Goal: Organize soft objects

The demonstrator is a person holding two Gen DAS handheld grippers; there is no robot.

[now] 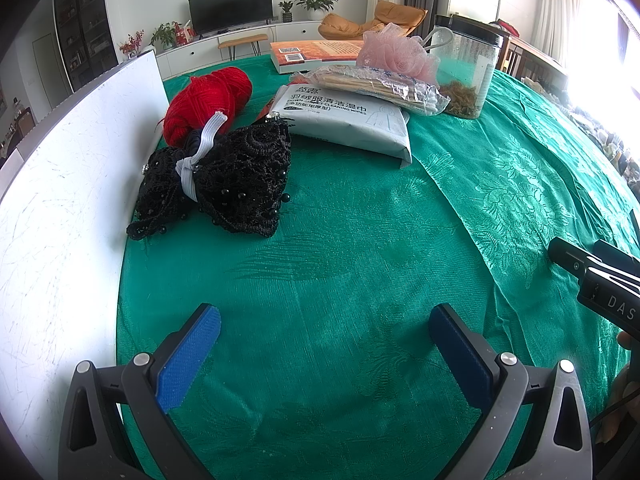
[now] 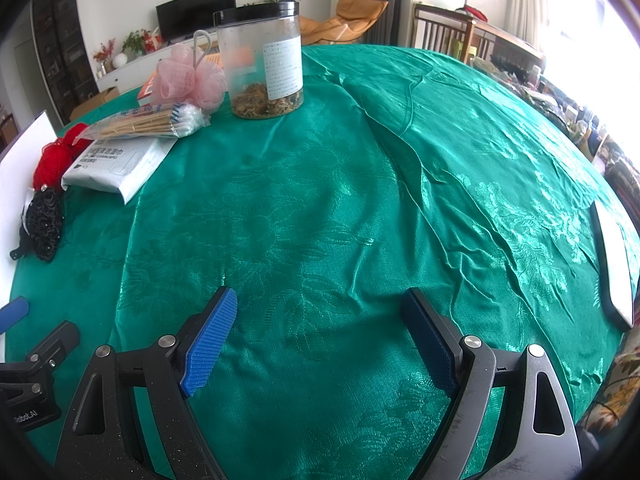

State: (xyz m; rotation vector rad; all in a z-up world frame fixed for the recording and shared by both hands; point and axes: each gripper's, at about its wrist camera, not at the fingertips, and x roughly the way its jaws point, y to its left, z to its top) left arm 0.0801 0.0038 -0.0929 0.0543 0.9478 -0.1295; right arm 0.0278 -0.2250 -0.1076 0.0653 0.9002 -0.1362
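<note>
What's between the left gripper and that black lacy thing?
Nothing. In the left wrist view only bare green tablecloth lies between the open left gripper and the black lace bundle.

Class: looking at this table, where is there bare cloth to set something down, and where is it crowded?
Free: the green cloth ahead of both grippers, and rightward to the white tray. Crowded: the far left, from black lace bundle to jar.

Green tablecloth (image 2: pixel 320 200) (wrinkled) — yarn (image 1: pixel 208 100), lace (image 1: pixel 224 176), wipes (image 1: pixel 352 120), jar (image 2: pixel 262 60).
</note>
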